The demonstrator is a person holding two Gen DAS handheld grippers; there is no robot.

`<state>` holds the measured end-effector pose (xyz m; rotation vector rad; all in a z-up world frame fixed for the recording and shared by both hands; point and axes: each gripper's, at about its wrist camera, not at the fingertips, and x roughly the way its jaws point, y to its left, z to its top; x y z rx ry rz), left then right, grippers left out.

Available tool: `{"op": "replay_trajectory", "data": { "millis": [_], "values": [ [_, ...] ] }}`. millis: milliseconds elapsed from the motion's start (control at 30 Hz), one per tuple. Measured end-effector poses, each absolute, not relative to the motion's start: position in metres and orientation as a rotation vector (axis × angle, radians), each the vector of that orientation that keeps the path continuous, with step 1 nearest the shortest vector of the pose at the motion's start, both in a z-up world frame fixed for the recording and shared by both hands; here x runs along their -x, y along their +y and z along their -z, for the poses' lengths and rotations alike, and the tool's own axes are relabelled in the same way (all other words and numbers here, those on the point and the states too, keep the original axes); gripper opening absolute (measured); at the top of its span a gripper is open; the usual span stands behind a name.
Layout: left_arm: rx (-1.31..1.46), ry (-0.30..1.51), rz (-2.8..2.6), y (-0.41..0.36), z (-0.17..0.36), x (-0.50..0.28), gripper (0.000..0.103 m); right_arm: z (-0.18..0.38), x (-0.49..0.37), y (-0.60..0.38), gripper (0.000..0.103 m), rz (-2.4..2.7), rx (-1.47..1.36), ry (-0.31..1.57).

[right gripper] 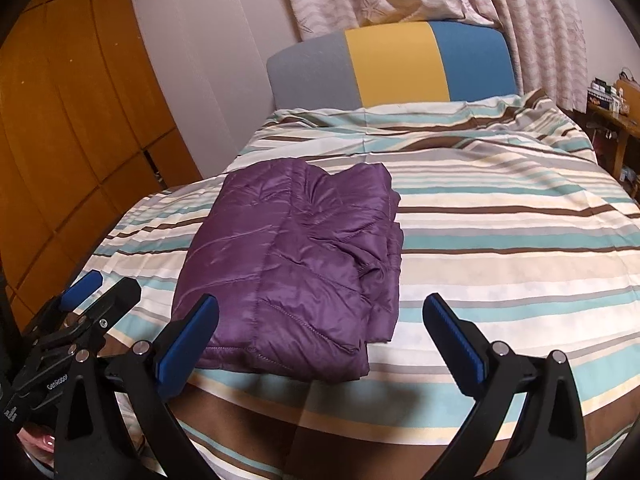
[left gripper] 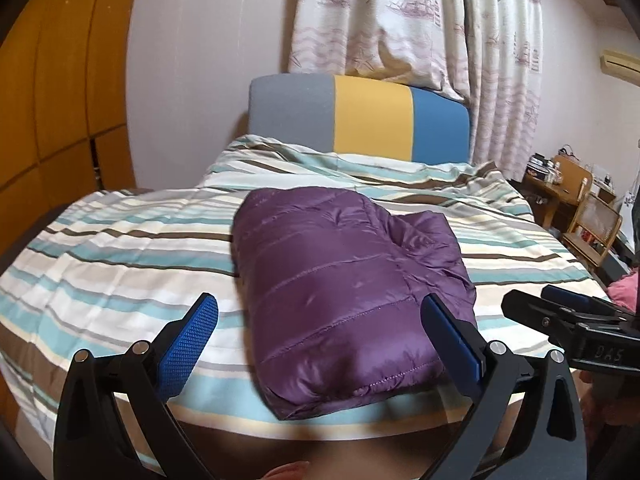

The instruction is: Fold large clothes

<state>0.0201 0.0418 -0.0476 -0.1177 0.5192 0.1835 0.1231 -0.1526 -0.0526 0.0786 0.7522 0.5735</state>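
A purple quilted jacket (left gripper: 340, 280) (right gripper: 288, 248) lies folded into a compact rectangle on the striped bed cover (left gripper: 120, 264) (right gripper: 500, 240), near the bed's front edge. My left gripper (left gripper: 320, 308) is open just in front of the jacket's near end, its blue pads (left gripper: 192, 344) apart and holding nothing. My right gripper (right gripper: 320, 304) is open too, hovering at the jacket's near right corner with nothing between its fingers. Each gripper shows at the edge of the other's view: the right gripper (left gripper: 560, 312) and the left gripper (right gripper: 92, 292).
A grey, yellow and blue headboard (left gripper: 360, 116) (right gripper: 392, 64) stands at the far end under patterned curtains (left gripper: 400, 20). A wooden wardrobe (left gripper: 52, 100) fills the left side. A wooden desk (left gripper: 560, 188) and chair (left gripper: 592, 224) stand right of the bed.
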Motion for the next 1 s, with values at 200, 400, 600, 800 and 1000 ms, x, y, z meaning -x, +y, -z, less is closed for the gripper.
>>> {"op": "replay_trajectory", "data": {
  "millis": [200,400,600,800,1000],
  "values": [
    [0.151,0.513,-0.208,0.0484,0.0482,-0.0174,0.100,0.0532,-0.1197,-0.1551,0.101,-0.568,-0.080,0.755],
    [0.168,0.519,-0.202,0.0493,0.0508,-0.0158,0.100,0.0518,-0.1182,-0.1559,0.101,-0.567,-0.080,0.747],
    [0.159,0.524,-0.190,0.0445,0.0520,-0.0167,0.100,0.0546,-0.1194,-0.1596,0.101,-0.563,-0.098,0.757],
    [0.162,0.527,-0.186,0.0436,0.0530,-0.0166,0.100,0.0540,-0.1194,-0.1602,0.101,-0.560,-0.100,0.754],
    [0.165,0.531,-0.185,0.0428,0.0539,-0.0163,0.100,0.0547,-0.1195,-0.1594,0.101,-0.561,-0.097,0.756]
  ]
}}
